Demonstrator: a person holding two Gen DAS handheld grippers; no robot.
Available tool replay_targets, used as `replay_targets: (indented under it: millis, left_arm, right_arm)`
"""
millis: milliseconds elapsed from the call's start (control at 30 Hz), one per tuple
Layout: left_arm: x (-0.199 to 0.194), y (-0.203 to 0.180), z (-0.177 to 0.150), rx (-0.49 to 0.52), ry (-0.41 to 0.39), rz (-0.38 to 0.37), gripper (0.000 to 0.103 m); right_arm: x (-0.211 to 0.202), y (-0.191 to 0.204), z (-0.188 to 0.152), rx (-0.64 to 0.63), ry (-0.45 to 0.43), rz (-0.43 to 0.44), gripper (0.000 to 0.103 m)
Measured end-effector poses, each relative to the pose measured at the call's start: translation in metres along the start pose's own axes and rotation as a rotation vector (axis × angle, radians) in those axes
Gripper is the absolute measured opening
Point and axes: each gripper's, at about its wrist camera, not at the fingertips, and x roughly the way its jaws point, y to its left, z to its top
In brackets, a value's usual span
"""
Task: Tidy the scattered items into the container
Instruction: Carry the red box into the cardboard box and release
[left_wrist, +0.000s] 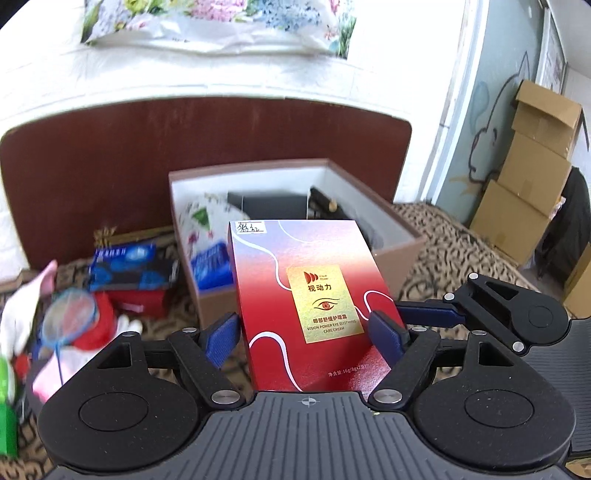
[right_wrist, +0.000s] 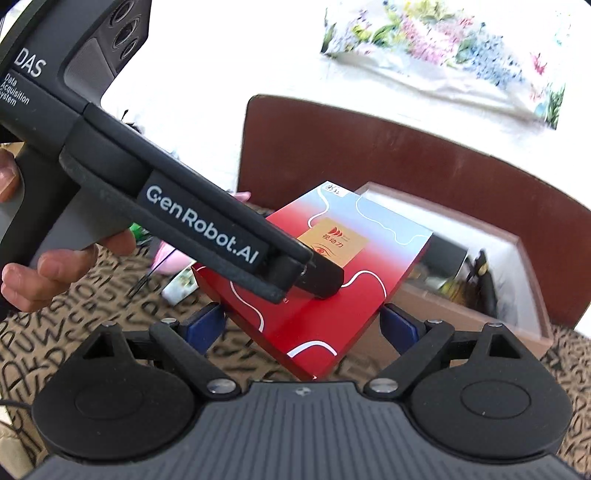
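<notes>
both grippers, left (left_wrist: 303, 332) and right (right_wrist: 303, 325), clamped on red box (left_wrist: 314, 302) edges; brown container (left_wrist: 402, 254) at 12 o'clock, clutter (left_wrist: 74, 317) at 9.

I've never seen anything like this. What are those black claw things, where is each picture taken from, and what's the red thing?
There is no robot here. A person holds a hand-operated gripper in each hand, and each one carries a wide-angle camera looking along its two fingers. One picture is from the left gripper, the other from the right gripper. The right one's picture also shows the left tool from the side, held by a hand. Both grippers appear to clamp one red box of eye cream between their blue pads, above a patterned cloth. Behind it stands the open brown container, with some things inside. To the left lie loose items, among them a blue packet.
</notes>
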Motion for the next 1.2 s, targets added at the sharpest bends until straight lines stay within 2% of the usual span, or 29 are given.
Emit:
replay_targets:
  millis: [267, 567, 900, 1033, 1100, 1200]
  left_arm:
    - [0.032, 0.019, 0.052, -0.036, -0.044, 0.013, 0.086]
    - [0.088, 0.054, 0.089, -0.096, -0.045, 0.035, 0.087]
    - [0.146, 0.1, 0.107, -0.144, -0.005, 0.07, 0.087]
    - [0.154, 0.11, 0.107, -0.141, 0.009, 0.08, 0.088]
    - [0.151, 0.111, 0.104, -0.127, -0.006, 0.091, 0.09]
    - [0.149, 0.113, 0.103, -0.114, -0.012, 0.097, 0.092]
  right_arm:
    - [0.034, -0.036, 0.032, -0.069, -0.024, -0.025, 0.093]
    - [0.095, -0.078, 0.059, -0.061, 0.021, 0.001, 0.093]
    - [0.164, -0.103, 0.07, -0.103, 0.087, 0.054, 0.093]
    - [0.182, -0.107, 0.069, -0.107, 0.097, 0.013, 0.093]
    - [0.181, -0.106, 0.067, -0.118, 0.083, -0.011, 0.098]
    - [0.177, -0.103, 0.061, -0.151, 0.078, -0.029, 0.098]
